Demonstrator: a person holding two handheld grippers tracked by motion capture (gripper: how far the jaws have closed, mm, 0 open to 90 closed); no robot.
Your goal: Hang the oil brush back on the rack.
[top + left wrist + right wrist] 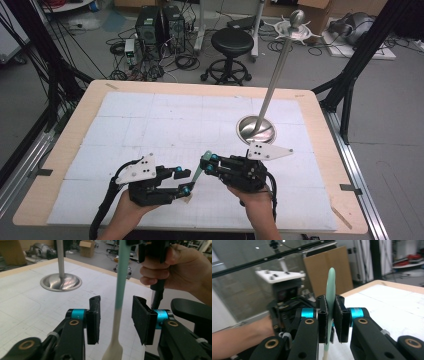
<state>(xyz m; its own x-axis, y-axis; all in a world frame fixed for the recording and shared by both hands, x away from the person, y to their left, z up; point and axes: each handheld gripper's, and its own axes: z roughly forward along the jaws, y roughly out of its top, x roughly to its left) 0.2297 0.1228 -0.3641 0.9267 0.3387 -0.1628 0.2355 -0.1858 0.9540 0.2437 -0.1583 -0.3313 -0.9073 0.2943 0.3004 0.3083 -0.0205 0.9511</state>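
Now mid-handover above the white mat [150, 120]: right gripper [330, 315] pinching the green spatula [330, 285] near its top, left gripper [115, 315] spread, pads clear of the shaft. Best drawn straight back without brushing the pale blade. Farther off, steel stand [256, 129], untouched.

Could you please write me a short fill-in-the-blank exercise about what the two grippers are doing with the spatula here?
1. The right gripper is shut on the ____ handle of the spatula.
2. The left gripper has its jaws ____ on either side of the spatula.
3. The metal stand has a ____ base.

Missing words: green; open; round
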